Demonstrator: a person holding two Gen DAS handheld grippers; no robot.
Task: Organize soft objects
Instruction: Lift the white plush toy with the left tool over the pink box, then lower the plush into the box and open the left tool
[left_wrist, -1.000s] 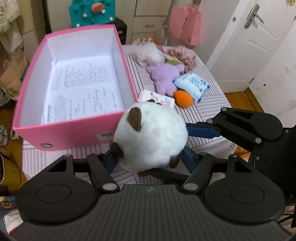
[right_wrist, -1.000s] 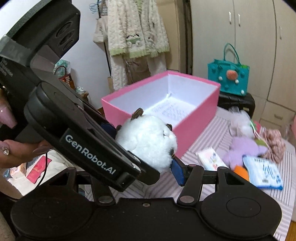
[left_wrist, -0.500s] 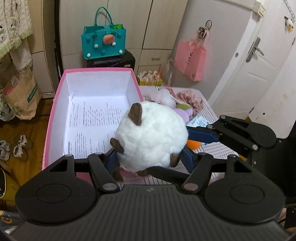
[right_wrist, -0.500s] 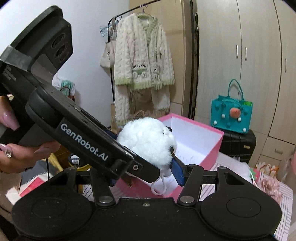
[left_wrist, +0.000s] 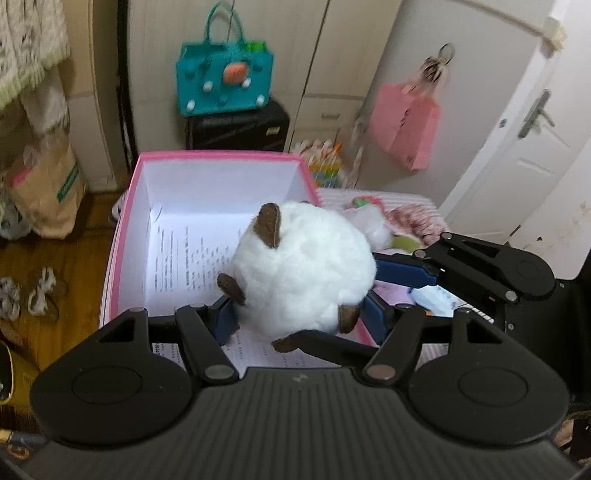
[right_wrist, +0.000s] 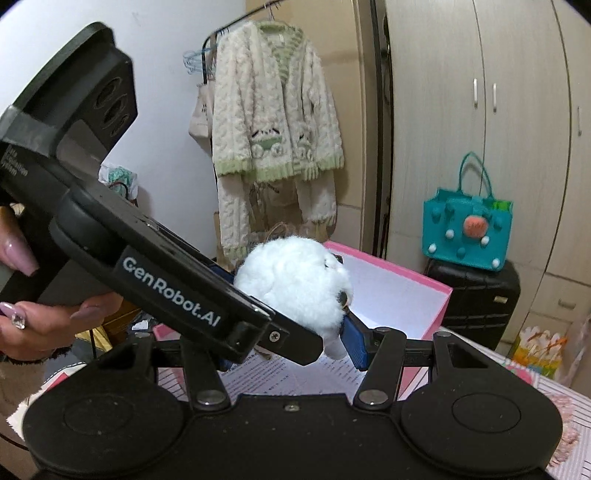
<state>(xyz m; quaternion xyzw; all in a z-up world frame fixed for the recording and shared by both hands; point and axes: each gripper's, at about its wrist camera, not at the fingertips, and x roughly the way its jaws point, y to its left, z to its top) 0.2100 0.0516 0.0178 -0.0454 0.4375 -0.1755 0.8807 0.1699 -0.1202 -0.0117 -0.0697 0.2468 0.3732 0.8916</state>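
Note:
A round white plush toy (left_wrist: 306, 269) with brown ears is held between both grippers. My left gripper (left_wrist: 299, 317) is shut on its sides, and my right gripper (right_wrist: 291, 343) is shut on it from the right; the toy also shows in the right wrist view (right_wrist: 295, 284). The toy hangs over the open pink box (left_wrist: 125, 206), whose white inside is lined with printed paper (left_wrist: 184, 258). More soft toys (left_wrist: 373, 221) lie on the striped table to the right of the box.
A teal felt bag (left_wrist: 225, 81) stands on a black case behind the box. A pink bag (left_wrist: 406, 129) hangs by the white door. A knitted cardigan (right_wrist: 273, 129) hangs on a rack. A paper bag (left_wrist: 48, 192) stands on the wooden floor at left.
Both grippers have carried the white plush toy up and forward, from in front of the pink box to over its open inside. The grip on it is unchanged.

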